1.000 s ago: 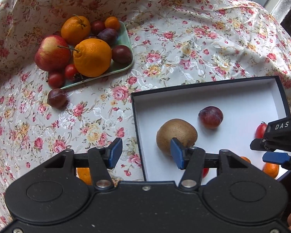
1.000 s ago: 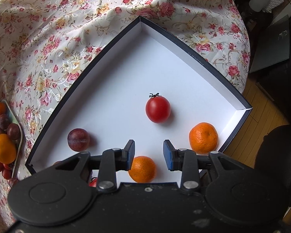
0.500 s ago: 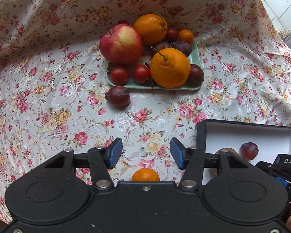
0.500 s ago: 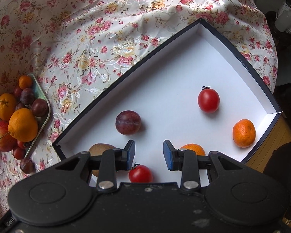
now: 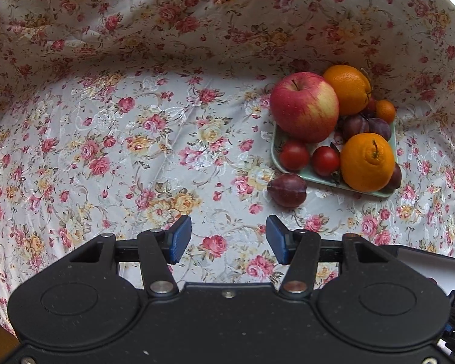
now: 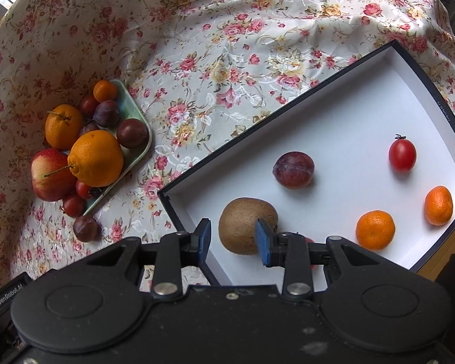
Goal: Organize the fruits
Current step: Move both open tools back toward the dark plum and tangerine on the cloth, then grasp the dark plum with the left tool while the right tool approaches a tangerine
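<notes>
A pale green plate (image 5: 275,139) carries a red apple (image 5: 304,106), two oranges, cherry tomatoes and plums; one plum (image 5: 286,189) lies loose on the cloth just in front of it. My left gripper (image 5: 228,241) hangs open over the floral cloth, below and left of that plum, nothing between its pads. The white box (image 6: 364,97) holds a kiwi (image 6: 242,223), a plum (image 6: 293,169), a tomato (image 6: 402,154) and two mandarins (image 6: 375,229). My right gripper (image 6: 233,238) is open above the box's near corner, the kiwi showing between its fingers below.
A floral tablecloth (image 5: 136,139) covers the table and rises in folds at the back. The plate with fruit (image 6: 136,112) sits left of the box in the right wrist view. The box's black corner (image 5: 433,261) shows at the lower right of the left wrist view.
Both grippers have swung left and rolled. The left moved off the box onto open cloth, the plate now at its right. The right moved from the box's middle to its near corner by the kiwi.
</notes>
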{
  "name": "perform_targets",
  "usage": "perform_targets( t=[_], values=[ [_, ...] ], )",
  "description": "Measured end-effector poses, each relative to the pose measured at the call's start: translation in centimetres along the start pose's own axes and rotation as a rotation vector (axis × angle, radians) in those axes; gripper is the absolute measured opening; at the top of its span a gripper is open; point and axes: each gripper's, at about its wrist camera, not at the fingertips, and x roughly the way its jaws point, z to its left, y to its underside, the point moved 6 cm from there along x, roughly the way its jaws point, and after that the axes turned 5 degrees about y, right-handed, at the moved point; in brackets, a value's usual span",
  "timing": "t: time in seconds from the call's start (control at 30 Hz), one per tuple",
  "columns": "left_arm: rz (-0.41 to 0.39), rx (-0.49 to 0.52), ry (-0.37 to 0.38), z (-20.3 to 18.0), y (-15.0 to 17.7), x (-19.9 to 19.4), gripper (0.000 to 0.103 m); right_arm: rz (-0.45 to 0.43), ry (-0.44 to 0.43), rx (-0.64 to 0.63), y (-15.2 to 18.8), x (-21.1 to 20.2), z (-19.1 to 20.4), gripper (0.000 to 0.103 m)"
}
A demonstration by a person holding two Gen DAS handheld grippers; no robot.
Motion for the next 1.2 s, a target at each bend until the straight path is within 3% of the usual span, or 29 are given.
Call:
perform_targets(
  t=[0.2, 0.43, 0.7, 0.93, 1.1, 1.2],
  values=[
    [-0.009, 0.076, -0.051, -0.4, -0.3, 1.4, 0.06, 0.022, -0.025, -0.074, 1.5, 0.2, 3.3, 0.035],
    [-0.032, 0.198, -0.003, -3.5, -1.3, 3.4, 0.06, 0.052, -0.028, -0.134, 3.5, 0.7, 6.3, 0.035],
    [-0.006, 0.144, 0.091, -3.8, -2.2, 4.7, 0.06, 0.018, -0.003, -0.188, 4.7, 1.0, 7.7, 0.035],
    [-0.019, 0.177, 0.086, -5.1, -2.3, 5.2, 0.06, 0.077, -0.043, -0.162, 4.9, 1.4, 7.1, 0.035],
    [-0.013, 0.175, 0.1, -6.2, -2.1, 5.6, 0.06, 0.068, -0.033, -0.16, 4.6, 1.3, 6.2, 0.035],
    [-0.007, 0.187, 0.071, -6.5, -1.8, 6.2, 0.06, 0.072, -0.034, -0.145, 4.4, 1.2, 5.6, 0.035]
  ],
)
